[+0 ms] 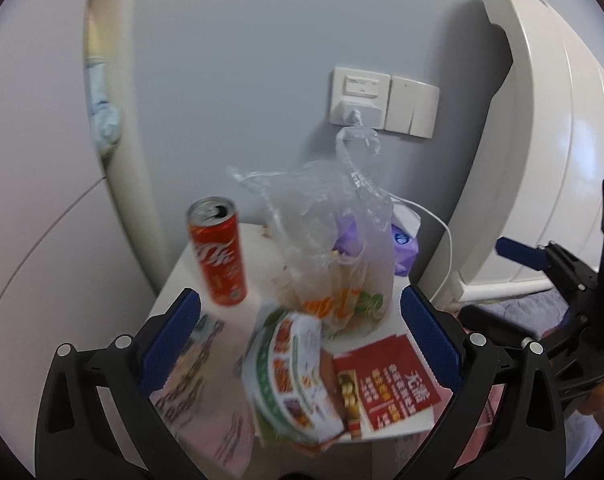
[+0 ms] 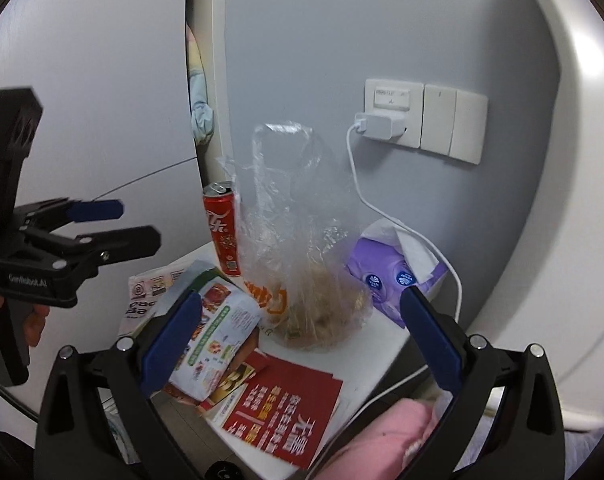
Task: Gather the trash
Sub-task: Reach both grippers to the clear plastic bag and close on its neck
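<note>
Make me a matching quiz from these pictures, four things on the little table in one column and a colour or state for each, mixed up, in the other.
Things:
1. can
2. plastic bag
3. tissue pack
4. charger

Descriptions:
A. purple, with blue round logos
B. clear, crumpled, standing open
C. white, plugged into the wall socket
D. red, upright, top opened

Pairs: 1-D, 2-B, 3-A, 4-C
</note>
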Motion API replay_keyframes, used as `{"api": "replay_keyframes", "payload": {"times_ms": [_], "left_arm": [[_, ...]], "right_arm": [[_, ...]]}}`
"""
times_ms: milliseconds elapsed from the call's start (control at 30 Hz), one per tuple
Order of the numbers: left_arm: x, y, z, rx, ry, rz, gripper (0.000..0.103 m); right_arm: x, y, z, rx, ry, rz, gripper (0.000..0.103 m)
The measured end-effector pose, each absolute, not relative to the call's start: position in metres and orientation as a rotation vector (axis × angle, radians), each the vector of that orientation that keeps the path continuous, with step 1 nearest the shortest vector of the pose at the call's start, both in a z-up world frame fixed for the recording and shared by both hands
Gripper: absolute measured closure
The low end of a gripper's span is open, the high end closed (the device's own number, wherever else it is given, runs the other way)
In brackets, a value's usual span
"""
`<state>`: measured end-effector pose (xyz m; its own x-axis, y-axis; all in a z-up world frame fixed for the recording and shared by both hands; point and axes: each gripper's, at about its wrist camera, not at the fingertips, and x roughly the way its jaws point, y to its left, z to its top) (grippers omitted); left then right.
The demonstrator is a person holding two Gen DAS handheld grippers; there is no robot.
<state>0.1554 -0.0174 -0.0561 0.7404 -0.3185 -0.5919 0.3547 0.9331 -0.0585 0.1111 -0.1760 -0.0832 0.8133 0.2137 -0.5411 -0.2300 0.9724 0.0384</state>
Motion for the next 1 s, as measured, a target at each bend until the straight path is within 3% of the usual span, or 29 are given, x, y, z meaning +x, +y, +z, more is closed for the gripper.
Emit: {"api": "replay_keyframes", "payload": {"times_ms": [567,600,667,767,833,1000], "left_arm": [[0.252,-0.058,-0.099,0.001,0.719,-0.557,0.007],[0.256,-0.06,-0.101,-0.007,0.722,-0.564,0.007],[0.262,-0.06,-0.103,-0.024,0.727,-0.582,0.014],[0.271,-0.062,-0.107,-0.044,0.742,-0.601,0.021],[0.276,-0.063,-0.109,-0.048,0.75,-0.611,0.026],[0.286,-0.068,-0.113,-0.051,0.773,-0.631,0.051]], "right_arm": [[0.178,-0.174,-0.13,-0.043,0.61,0.281,0.007],[0.181,-0.173,-0.133,-0.047,0.61,0.283,0.009],[0.185,-0.171,-0.137,-0.051,0.613,0.295,0.024],[0.195,-0.169,-0.144,-0.036,0.633,0.296,0.028],[0.199,-0.169,-0.147,-0.027,0.634,0.292,0.039],[0.209,-0.168,-0.154,-0.012,0.658,0.283,0.058]]}}
